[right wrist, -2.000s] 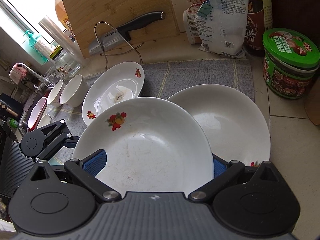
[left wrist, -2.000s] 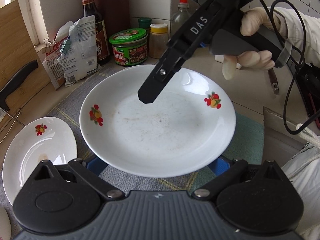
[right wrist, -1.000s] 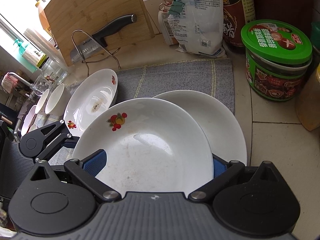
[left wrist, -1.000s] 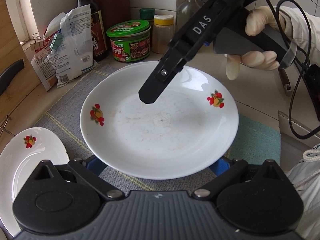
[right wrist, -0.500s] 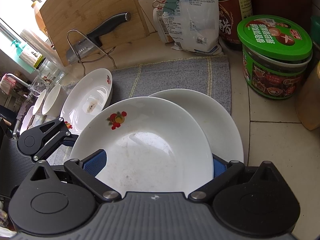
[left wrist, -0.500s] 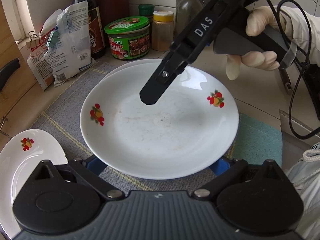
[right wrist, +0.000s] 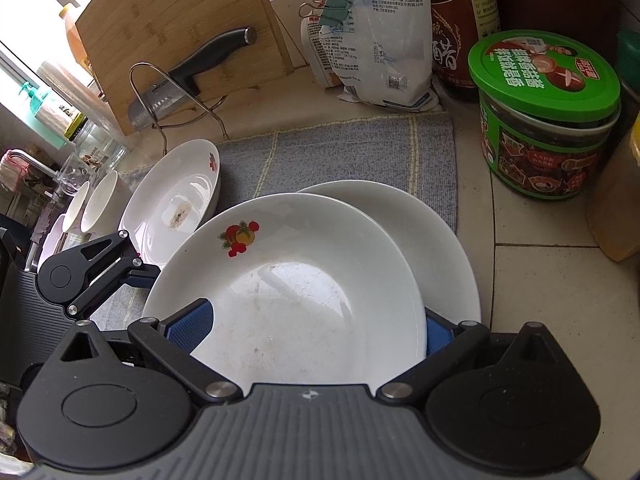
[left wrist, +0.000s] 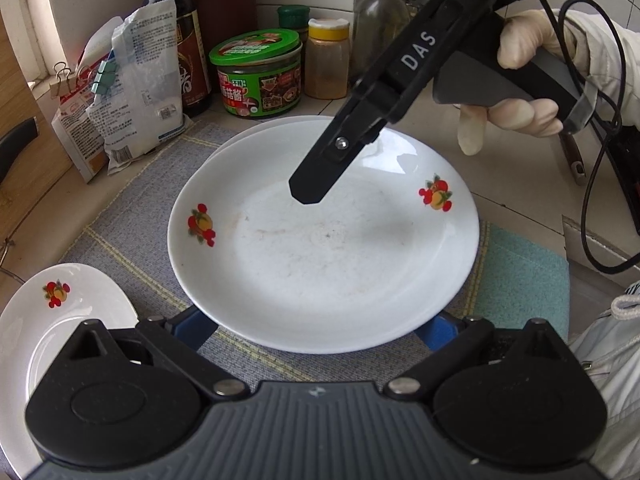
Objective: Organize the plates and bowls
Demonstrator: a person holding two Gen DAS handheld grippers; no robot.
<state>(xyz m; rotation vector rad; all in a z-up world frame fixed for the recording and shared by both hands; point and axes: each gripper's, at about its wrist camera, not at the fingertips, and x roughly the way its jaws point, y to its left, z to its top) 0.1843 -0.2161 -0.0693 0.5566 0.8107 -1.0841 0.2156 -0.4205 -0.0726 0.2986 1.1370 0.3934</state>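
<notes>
The plate (left wrist: 320, 260), white with fruit motifs on its rim and faint smears in its well, is hanging just above a second, plain plate (right wrist: 440, 240), overlapping most of it and leaving a crescent showing on the far side. Both grippers are holding it from opposite sides.

The left gripper (left wrist: 314, 326) is gripping the near rim. Its blue pads (left wrist: 190, 326) are spread wide and pressing against the rim on either side. The right gripper (right wrist: 308, 324) is doing the same on its side, its pads (right wrist: 188, 322) sitting wide apart with the plate's rim wedged between them. In the left wrist view one black finger of the right gripper is reaching over the far part of the plate. A gloved hand (left wrist: 524, 80) is clasping the handle behind it.

The plain plate is lying on a grey mat (right wrist: 340, 148), near its edge. A third plate (right wrist: 176, 200), also fruit-patterned and carrying a brown stain, is sitting on the mat to the left, tilted up. Two white bowls (right wrist: 104, 200) are standing just beyond it. A teal cloth (left wrist: 520, 280) is lying beside the mat under the held plate's right edge.

A green-lidded jar (right wrist: 548, 120) is standing on the counter, right of the mat. A dark bottle (right wrist: 460, 20) and a clipped bag (right wrist: 380, 40) are standing behind the mat. A wooden board (right wrist: 180, 12) is leaning further left, and a knife (right wrist: 192, 72) is resting in a wire rack in front of it.
</notes>
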